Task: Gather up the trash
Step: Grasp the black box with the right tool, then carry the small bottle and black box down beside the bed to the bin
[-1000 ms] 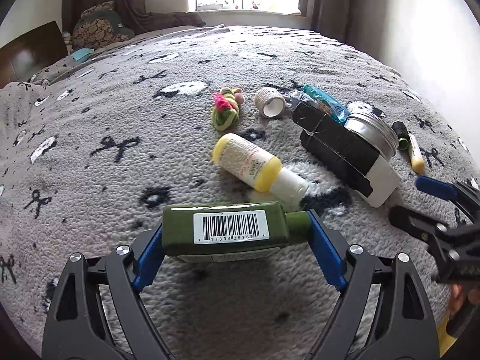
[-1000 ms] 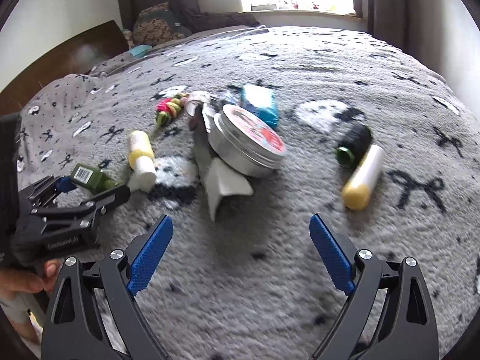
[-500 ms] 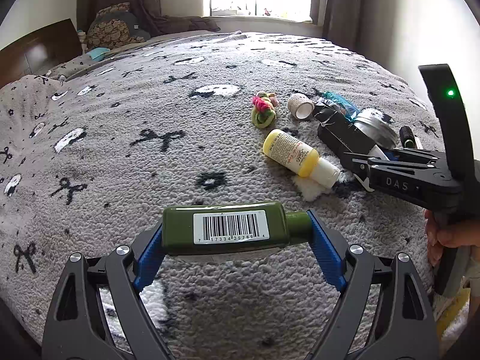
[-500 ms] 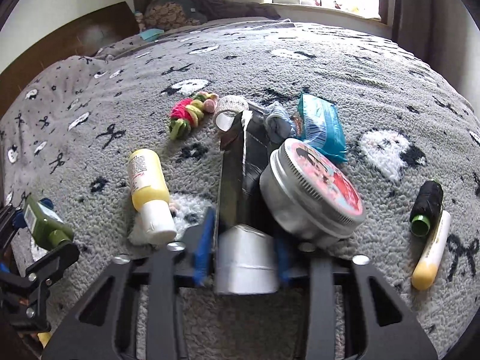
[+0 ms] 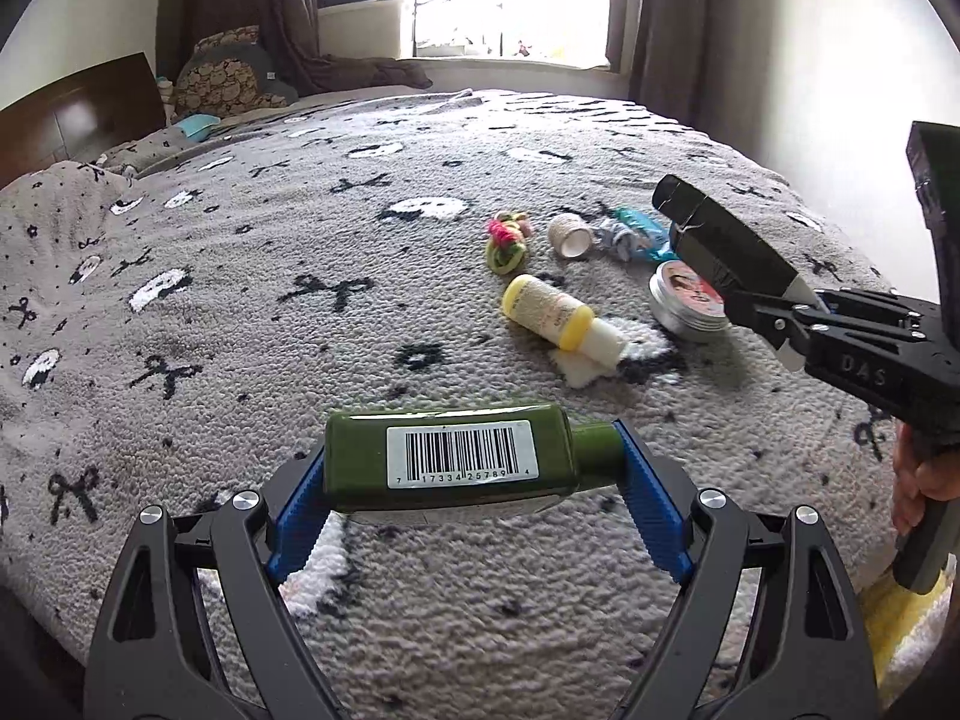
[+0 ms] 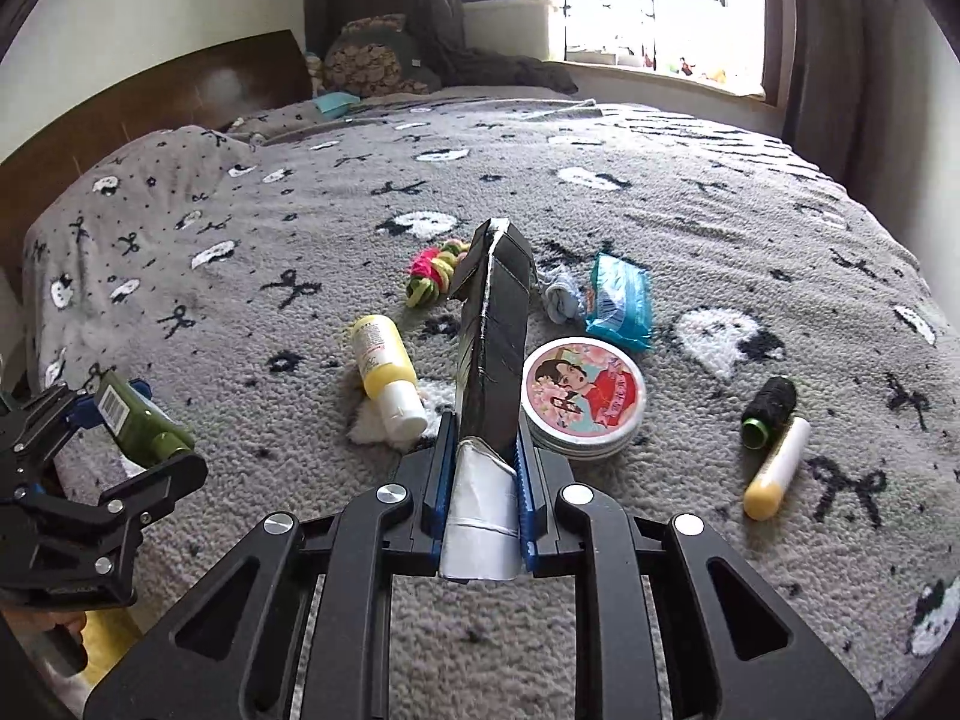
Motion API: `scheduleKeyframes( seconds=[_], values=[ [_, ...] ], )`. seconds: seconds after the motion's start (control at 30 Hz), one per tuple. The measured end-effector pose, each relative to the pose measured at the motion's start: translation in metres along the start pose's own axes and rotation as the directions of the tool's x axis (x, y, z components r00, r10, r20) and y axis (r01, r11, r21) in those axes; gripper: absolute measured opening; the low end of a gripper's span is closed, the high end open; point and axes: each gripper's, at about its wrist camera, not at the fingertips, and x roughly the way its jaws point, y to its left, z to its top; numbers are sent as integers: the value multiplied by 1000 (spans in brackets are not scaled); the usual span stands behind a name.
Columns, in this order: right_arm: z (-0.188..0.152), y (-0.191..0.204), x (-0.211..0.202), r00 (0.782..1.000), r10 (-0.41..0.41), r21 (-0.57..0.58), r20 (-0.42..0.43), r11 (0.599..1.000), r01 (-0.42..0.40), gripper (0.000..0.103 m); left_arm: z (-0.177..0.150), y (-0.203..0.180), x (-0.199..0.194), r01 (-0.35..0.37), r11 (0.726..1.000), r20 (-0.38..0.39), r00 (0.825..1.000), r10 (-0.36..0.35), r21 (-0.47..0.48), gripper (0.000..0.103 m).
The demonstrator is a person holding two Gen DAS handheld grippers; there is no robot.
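The right gripper [image 6: 483,498] has its blue fingers [image 6: 445,480] closing hard on the white end of a flattened black carton [image 6: 495,336], which juts up the middle of the right wrist frame, lifted clear of the bed [image 6: 660,210]. The left gripper [image 5: 474,498] is spread wide, its fingers [image 5: 300,504] pressing both ends of a green bottle [image 5: 450,462] held sideways at lower centre of its frame, barcode facing up.

Left on the blanket in the right wrist view: a round tin [image 6: 585,396] just right of the carton, a yellow bottle [image 6: 387,375] to its left, a knot of bright hair ties [image 6: 432,273] above that, a blue wrapper [image 6: 621,300] and a crumpled grey scrap [image 6: 561,300] upper right of centre, and a black spool [image 6: 768,411] beside a yellow tube [image 6: 777,468] at the right edge. The left wrist view adds a small roll of tape [image 5: 570,234].

Both hands look loaded, so the pick-up step seems done for this pair. Next, I'd guess, comes carrying them to a bin; none is in sight, so finding it is the first need, and keeping the long carton from swinging.
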Motion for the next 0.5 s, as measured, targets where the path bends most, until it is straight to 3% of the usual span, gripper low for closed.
scheduleKeyframes(
  seconds=[0.23,0.5],
  values=[
    [-16,-4,-68,995,-75,-15,61,997,76,19,-3,-19,-40,35,999,53,998,-36,17,82],
    [-47,-13,-142,986,-103,-1,128,995,104,19,-13,-42,-87,73,996,110,991,-78,53,82]
  ],
)
